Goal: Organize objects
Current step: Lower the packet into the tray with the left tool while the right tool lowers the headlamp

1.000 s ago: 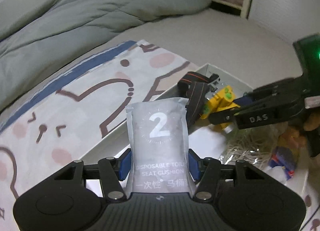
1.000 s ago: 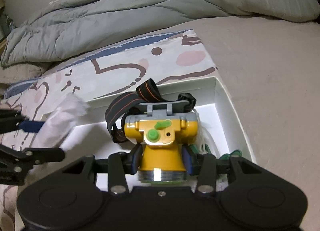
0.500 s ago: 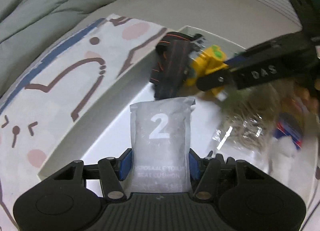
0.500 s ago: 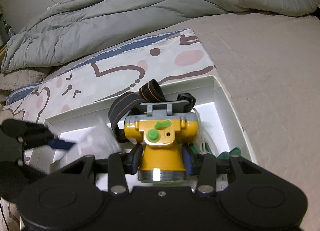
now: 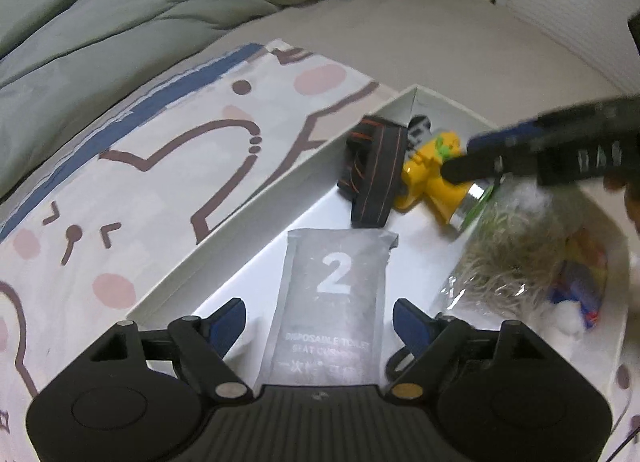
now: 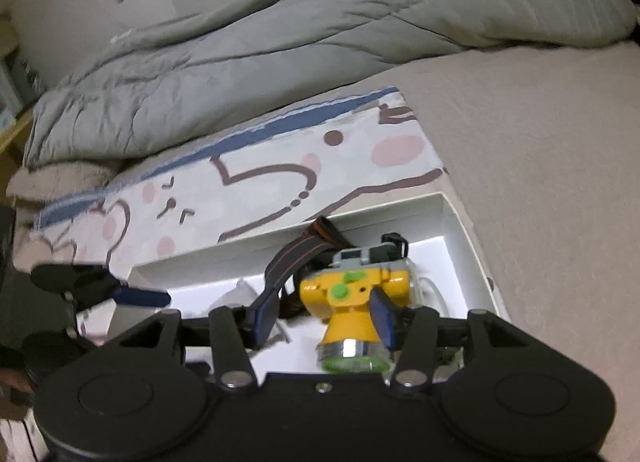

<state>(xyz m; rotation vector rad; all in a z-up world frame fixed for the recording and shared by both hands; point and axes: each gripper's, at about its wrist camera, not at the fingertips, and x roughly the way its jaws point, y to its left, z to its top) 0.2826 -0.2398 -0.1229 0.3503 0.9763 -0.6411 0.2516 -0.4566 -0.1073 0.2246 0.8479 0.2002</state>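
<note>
A grey toilet-seat-cushion packet marked "2" (image 5: 332,302) lies on the floor of a white box (image 5: 248,218). My left gripper (image 5: 320,316) is open, its blue pads apart on either side of the packet. A yellow headlamp (image 6: 354,302) with a black and orange strap (image 6: 304,254) lies in the box's far corner; it also shows in the left wrist view (image 5: 432,178). My right gripper (image 6: 324,314) is open around the headlamp, its pads off the lamp. In the right wrist view the left gripper (image 6: 120,294) reaches in from the left.
The box sits on a cartoon-print sheet (image 5: 160,150) on a bed, with a grey duvet (image 6: 280,46) behind. Inside the box lie a clear bag of straw-like filler (image 5: 504,258), a colourful toy (image 5: 580,286) and white cotton balls (image 5: 568,318).
Both grippers have opened. The packet now lies flat in the box, let go by the left gripper. The headlamp rests in the box, let go by the right gripper, which has drawn back.
</note>
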